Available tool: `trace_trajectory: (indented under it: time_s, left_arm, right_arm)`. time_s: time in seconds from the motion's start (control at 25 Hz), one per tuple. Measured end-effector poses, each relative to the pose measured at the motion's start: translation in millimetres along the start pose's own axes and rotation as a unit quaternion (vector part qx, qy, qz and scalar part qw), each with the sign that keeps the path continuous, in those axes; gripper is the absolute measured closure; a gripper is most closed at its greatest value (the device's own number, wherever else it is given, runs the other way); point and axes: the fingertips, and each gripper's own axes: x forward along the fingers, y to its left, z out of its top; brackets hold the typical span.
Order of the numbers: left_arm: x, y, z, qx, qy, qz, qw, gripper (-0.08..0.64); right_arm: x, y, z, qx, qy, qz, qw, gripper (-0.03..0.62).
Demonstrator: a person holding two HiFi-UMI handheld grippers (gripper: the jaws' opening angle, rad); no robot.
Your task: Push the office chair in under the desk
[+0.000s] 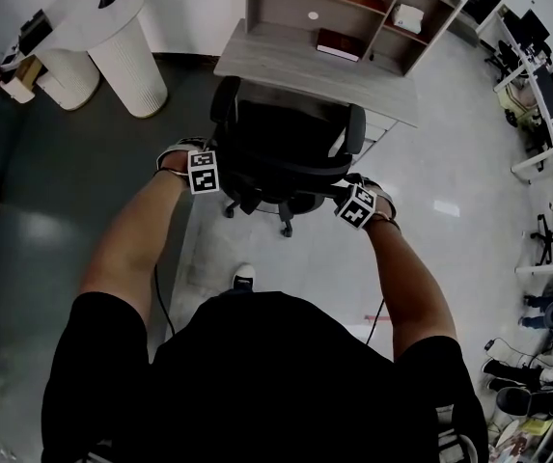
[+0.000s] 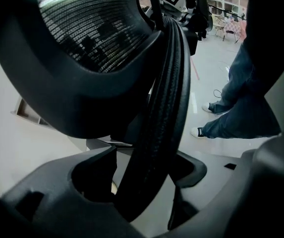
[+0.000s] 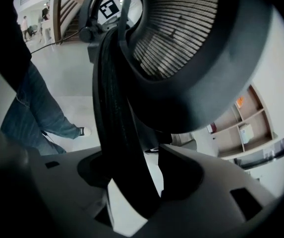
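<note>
While straddling back rim (image 2: 167, 83) of chair (image 1: 286, 148), L gripper (image 2: 149, 163) & R gripper (image 3: 134, 165) jaws apart, not clamping; seems tucked under desk (image 1: 266, 56), prob done; next lift both clear.

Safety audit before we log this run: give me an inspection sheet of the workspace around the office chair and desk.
Surface: glossy grey floor.
Job's things: office chair stands at the front edge of the desk, armrests not under it.
Clutter: book on the desk; two white round stands at upper left.
Grippers: left gripper and right gripper open, backrest rim between each one's jaws.
Cables: thin cables hang beside both arms.
Surroundings: more desks and chairs at right.
</note>
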Motion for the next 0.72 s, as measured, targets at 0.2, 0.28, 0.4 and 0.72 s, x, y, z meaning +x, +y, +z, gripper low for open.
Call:
trace_trajectory:
  time_s: [0.2, 0.28, 0.4, 0.72]
  left_arm:
    - [-15.7, 2.5, -3.8, -0.026, -0.008, 0.030, 0.9992, 0.259]
    - [-23.8, 3.1, -6.4, -0.045, -0.013, 0.038, 0.9982, 0.258]
    - [-38.6, 2.1, -12.4, -0.085, -0.022, 0.055, 0.9946, 0.256]
    - [-110.6, -1.4, -10.8, -0.179, -0.077, 0.142, 0.9704, 0.256]
  right_arm:
    - [-23.7, -5.3, -10.0, 0.016, -0.015, -0.017, 1.000, 0.345]
    - [-36.3, -7.0, -18.5, 0.033, -0.025, -0.025, 0.999, 0.345]
    - [-54.6, -6.0, -36.2, 0.062, -0.038, -0.036, 0.997, 0.347]
    - [-117.4, -13.5, -88.8, 0.166, -0.094, -0.089, 0.978, 0.428]
